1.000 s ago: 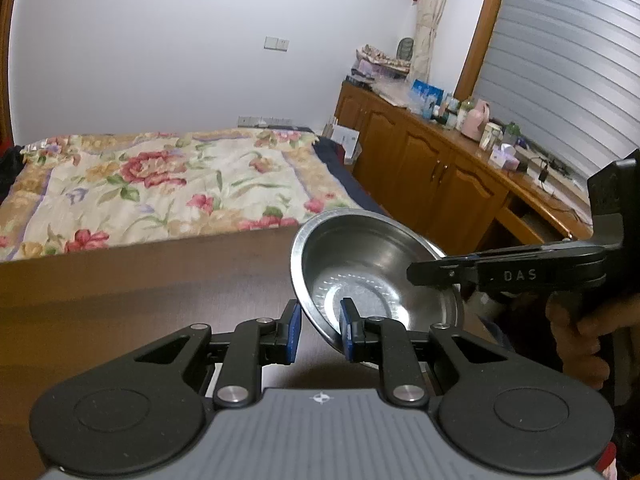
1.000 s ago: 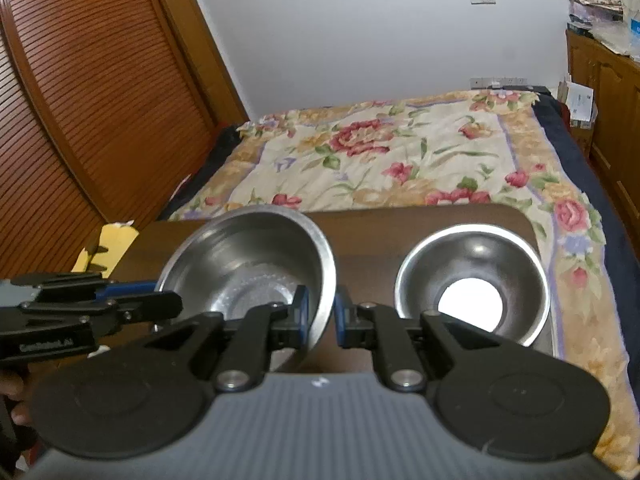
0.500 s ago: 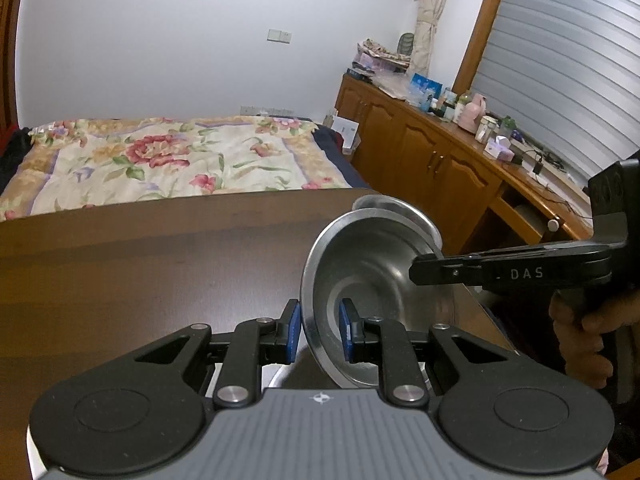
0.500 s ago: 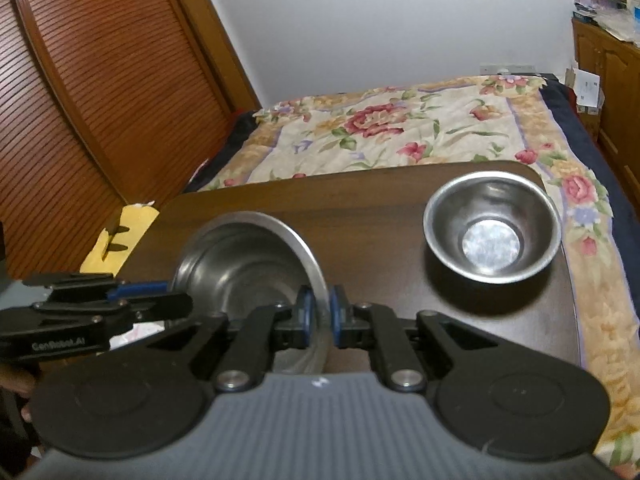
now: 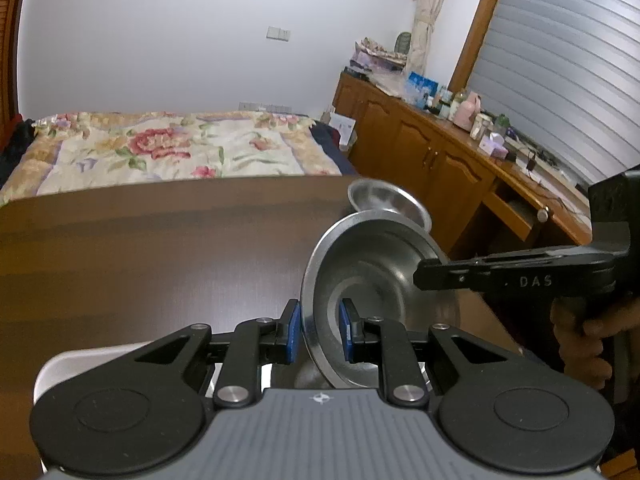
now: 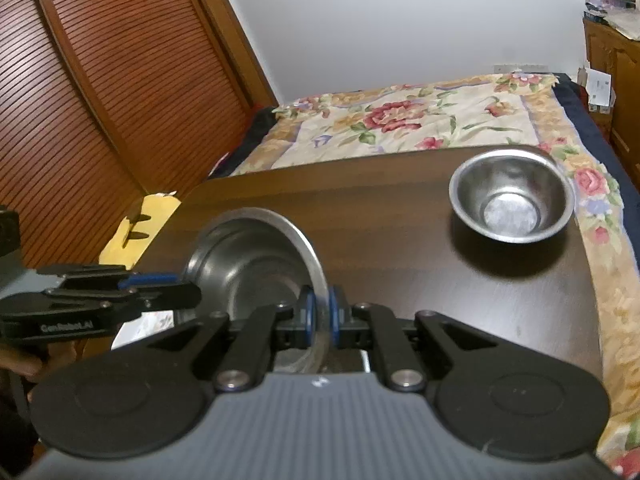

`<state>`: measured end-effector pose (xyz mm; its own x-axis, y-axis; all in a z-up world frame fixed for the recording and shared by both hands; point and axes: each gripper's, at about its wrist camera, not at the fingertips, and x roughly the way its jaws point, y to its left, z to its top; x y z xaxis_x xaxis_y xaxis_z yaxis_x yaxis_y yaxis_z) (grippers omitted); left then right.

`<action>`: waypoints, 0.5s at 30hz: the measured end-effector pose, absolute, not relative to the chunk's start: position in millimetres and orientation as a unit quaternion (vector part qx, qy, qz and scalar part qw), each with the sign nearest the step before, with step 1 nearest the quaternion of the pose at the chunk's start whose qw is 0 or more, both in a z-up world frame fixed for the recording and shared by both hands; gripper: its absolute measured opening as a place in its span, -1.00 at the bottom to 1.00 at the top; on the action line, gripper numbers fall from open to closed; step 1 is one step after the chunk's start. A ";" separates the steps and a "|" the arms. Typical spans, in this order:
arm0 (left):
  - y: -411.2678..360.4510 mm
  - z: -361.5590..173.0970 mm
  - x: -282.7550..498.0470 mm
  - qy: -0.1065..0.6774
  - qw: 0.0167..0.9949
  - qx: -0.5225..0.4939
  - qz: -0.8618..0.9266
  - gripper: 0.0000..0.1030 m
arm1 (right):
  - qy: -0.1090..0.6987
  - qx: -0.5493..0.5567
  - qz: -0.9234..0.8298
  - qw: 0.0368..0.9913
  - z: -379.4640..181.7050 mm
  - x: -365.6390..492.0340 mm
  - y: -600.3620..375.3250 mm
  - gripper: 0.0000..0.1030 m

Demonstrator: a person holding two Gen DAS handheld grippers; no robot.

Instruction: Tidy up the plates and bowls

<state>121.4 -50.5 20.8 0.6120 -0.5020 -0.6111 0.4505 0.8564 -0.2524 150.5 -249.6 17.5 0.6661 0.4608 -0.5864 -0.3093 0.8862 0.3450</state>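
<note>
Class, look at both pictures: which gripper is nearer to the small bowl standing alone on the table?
Right. The right gripper grips the big bowl on the side facing the small bowl; the left gripper grips the far side.

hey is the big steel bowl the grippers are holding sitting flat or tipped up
Tipped up. The big bowl stands nearly on edge, its opening facing sideways, rim between both grippers' jaws above the table.

The left claw (image 5: 319,331) points forward, its blue-padded fingers (image 5: 291,334) closed part way with a gap between the pads. The right claw (image 6: 321,315) also points forward, its blue pads (image 6: 307,316) drawn close together. Each claw's body shows from the side in the other's view, reaching in crosswise. A hand (image 5: 582,340) grips the right claw's handle, to the right of the left claw.
</note>
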 end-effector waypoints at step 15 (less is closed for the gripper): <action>-58.0 -13.5 99.7 0.349 0.905 0.032 -0.242 -0.57 | 0.342 0.081 0.202 0.914 -14.6 129.0 -236.1 -0.82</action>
<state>99.7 -58.0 -13.5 0.6392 -0.4156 -0.6471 0.4598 0.8810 -0.1117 129.0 -236.1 -14.6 0.6843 0.4256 -0.5920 -0.3144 0.9048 0.2871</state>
